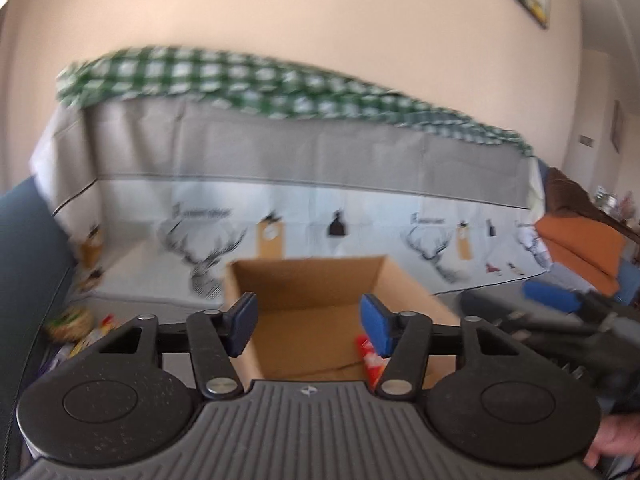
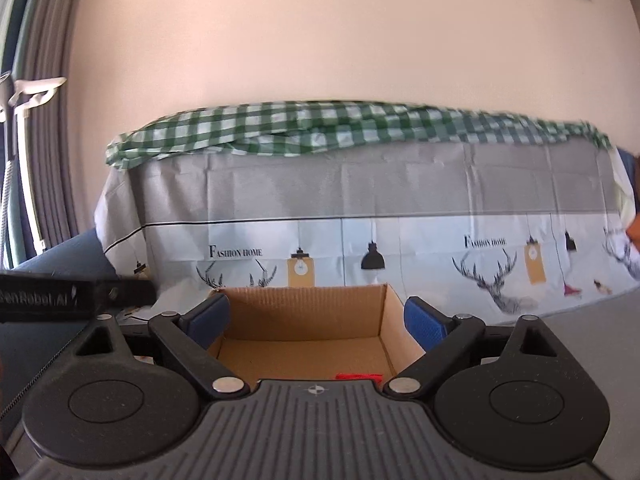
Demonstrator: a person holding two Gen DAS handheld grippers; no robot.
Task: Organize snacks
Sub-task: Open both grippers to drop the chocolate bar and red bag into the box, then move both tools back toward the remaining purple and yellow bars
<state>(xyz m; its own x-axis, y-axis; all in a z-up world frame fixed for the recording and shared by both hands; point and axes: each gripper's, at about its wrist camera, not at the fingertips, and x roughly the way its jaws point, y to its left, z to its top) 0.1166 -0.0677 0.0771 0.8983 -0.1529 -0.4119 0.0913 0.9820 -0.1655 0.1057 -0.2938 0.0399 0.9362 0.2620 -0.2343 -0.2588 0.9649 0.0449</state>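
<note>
Nearest the lens, the right gripper (image 2: pixel 317 322) stood wide apart and grasped nothing, while the left gripper (image 1: pixel 308 322) hung half-spread and empty too, both over the one cardboard box (image 2: pixel 390 320). One red snack packet (image 1: pixel 370 356) lay inside at the box's 5 o'clock corner. A loose pile of snacks (image 1: pixel 76 328), too blurred to count, waited at 9 o'clock; reaching for it, the left gripper could have clipped the box wall and shoved it.

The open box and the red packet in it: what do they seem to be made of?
The box looks like plain brown corrugated cardboard, matte; ribbing shows along its back wall. The red packet looks like glossy plastic or foil wrapper, though blur leaves that open.
</note>
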